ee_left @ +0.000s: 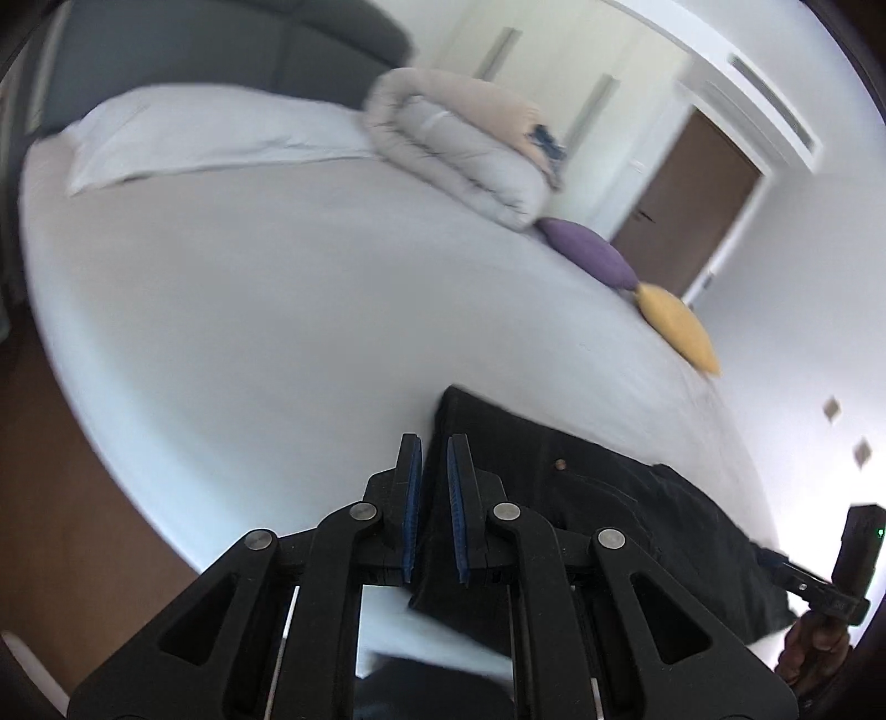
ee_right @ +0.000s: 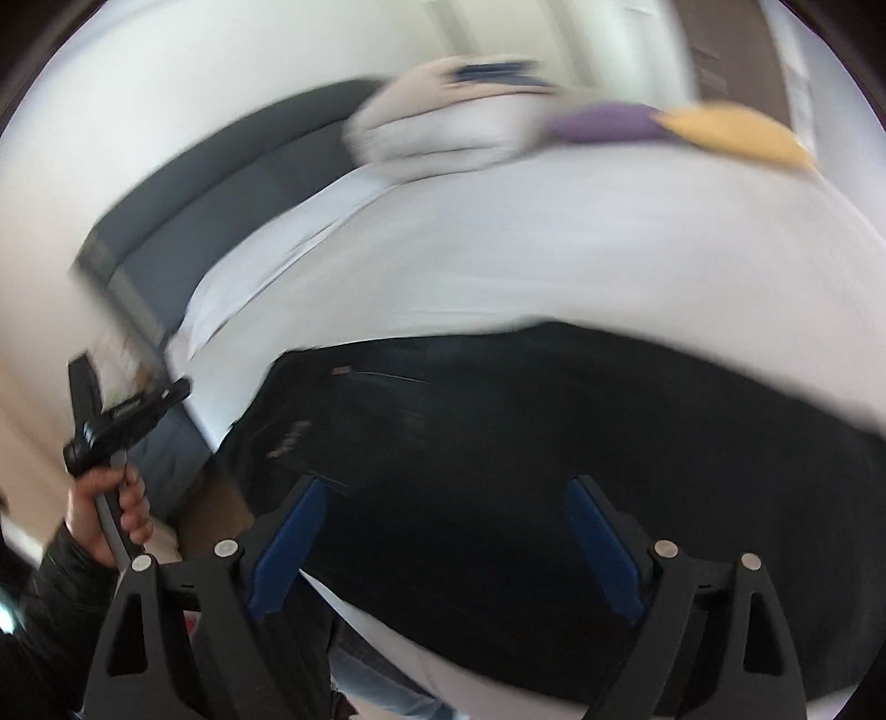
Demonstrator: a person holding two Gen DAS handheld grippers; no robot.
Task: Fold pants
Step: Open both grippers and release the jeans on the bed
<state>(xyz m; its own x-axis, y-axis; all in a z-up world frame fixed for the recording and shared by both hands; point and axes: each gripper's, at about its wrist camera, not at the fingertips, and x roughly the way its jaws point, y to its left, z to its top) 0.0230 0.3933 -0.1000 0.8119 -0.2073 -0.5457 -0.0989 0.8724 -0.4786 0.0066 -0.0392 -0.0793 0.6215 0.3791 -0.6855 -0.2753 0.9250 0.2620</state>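
Note:
Black pants (ee_left: 581,498) lie on the white bed sheet (ee_left: 277,332) near its front edge. In the left wrist view my left gripper (ee_left: 434,443) hovers over the pants' left edge, its blue pads nearly together with a narrow gap and nothing between them. In the right wrist view the pants (ee_right: 554,443) spread wide and dark below my right gripper (ee_right: 446,487), whose jaws stand wide open above the cloth. The right gripper also shows at the far right of the left wrist view (ee_left: 803,581). The left gripper shows at the left of the right wrist view (ee_right: 166,393).
A rolled beige duvet (ee_left: 459,144), a purple cushion (ee_left: 587,249) and a yellow cushion (ee_left: 681,327) lie along the bed's far side. A white pillow (ee_left: 210,133) rests against the dark headboard (ee_left: 221,50). Wooden floor (ee_left: 72,526) lies left of the bed.

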